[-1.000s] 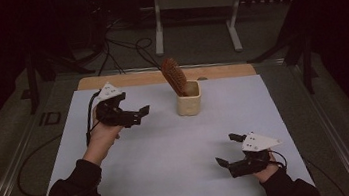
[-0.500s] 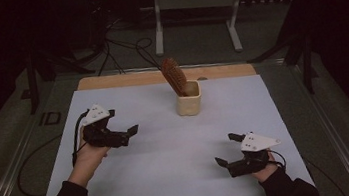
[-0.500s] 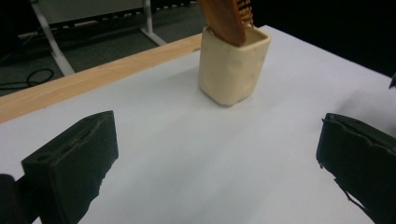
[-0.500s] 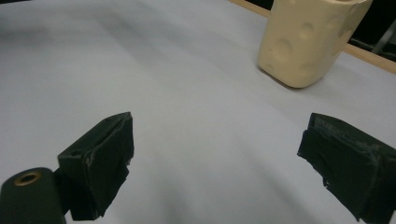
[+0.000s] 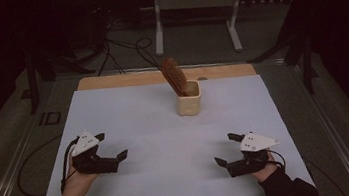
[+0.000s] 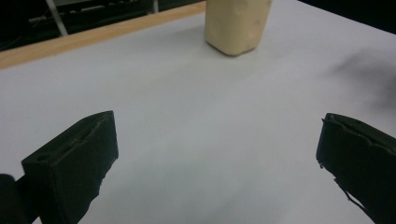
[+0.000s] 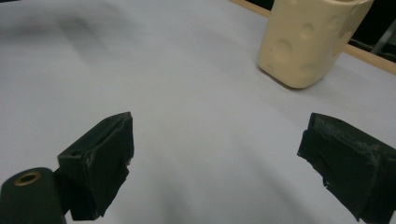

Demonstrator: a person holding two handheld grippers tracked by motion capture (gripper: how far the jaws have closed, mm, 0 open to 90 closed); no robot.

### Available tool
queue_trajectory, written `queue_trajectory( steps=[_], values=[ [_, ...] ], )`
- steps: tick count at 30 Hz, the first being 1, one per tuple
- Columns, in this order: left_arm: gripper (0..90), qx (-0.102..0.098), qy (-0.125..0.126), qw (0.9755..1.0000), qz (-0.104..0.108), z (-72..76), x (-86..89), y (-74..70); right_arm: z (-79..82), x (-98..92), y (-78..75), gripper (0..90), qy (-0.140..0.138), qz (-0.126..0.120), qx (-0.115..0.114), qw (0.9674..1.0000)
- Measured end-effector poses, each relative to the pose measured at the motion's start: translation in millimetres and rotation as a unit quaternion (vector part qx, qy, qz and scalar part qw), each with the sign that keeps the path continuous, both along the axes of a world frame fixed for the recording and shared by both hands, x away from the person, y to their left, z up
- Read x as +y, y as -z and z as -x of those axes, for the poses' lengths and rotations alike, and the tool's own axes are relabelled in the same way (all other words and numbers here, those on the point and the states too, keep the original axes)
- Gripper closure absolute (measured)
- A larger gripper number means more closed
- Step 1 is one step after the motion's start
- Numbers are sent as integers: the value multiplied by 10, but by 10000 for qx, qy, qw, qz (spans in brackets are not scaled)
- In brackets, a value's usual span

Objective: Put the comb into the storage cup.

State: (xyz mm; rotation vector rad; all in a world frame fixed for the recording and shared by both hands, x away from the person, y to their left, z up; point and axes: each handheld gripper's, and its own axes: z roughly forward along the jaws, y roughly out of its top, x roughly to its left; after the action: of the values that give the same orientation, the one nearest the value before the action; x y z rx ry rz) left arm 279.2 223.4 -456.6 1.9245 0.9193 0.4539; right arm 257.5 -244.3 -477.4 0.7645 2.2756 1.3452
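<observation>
Hairbrush leans toward 11 o'clock in a cream cup at the white table's far centre, high view; left gripper at 8 o'clock, right gripper at 4 o'clock. Left gripper view: jaws spread wide, empty, cup at 12 o'clock. Right gripper view: jaws wide, empty, cup at 1 o'clock.

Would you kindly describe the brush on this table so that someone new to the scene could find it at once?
Start at the white table and look to its far side, near the bare wooden strip along the back edge. A cream, dimpled cup stands there by itself. The reddish-brown hairbrush pokes out of that cup, leaning left; it is the one dark, bristled thing rising above the rim.
</observation>
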Motion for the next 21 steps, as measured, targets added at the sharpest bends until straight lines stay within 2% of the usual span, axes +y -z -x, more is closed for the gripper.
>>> queue_trajectory(
  steps=[3, 4, 9, 12, 15, 19, 21],
  values=[
    [0, 1, 1, 10000, -16, 71, 40, 53, -4, -2, 1, 90, -16, 24, -20, 10000],
    [0, 60, -38, 10000, 4, 134, 76, 111, -10, 0, 5, 90, -32, 46, -32, 10000],
    [0, 119, -85, 9998, 145, 267, 156, 251, -8, 14, 2, 90, -29, 59, -33, 10000],
    [0, 115, -102, 9998, 87, 329, 177, 317, -15, 19, 5, 90, -28, 42, -33, 10000],
    [0, 119, -143, 9998, 121, 368, 209, 368, -18, 24, 11, 90, -24, 58, -33, 10000],
    [0, 68, -171, 9998, 18, 425, 252, 406, -20, 26, 15, 90, -15, 76, -24, 10000],
    [0, 130, -157, 9998, -14, 449, 278, 428, -21, 21, 15, 90, 9, 69, -35, 10000]
  ],
)
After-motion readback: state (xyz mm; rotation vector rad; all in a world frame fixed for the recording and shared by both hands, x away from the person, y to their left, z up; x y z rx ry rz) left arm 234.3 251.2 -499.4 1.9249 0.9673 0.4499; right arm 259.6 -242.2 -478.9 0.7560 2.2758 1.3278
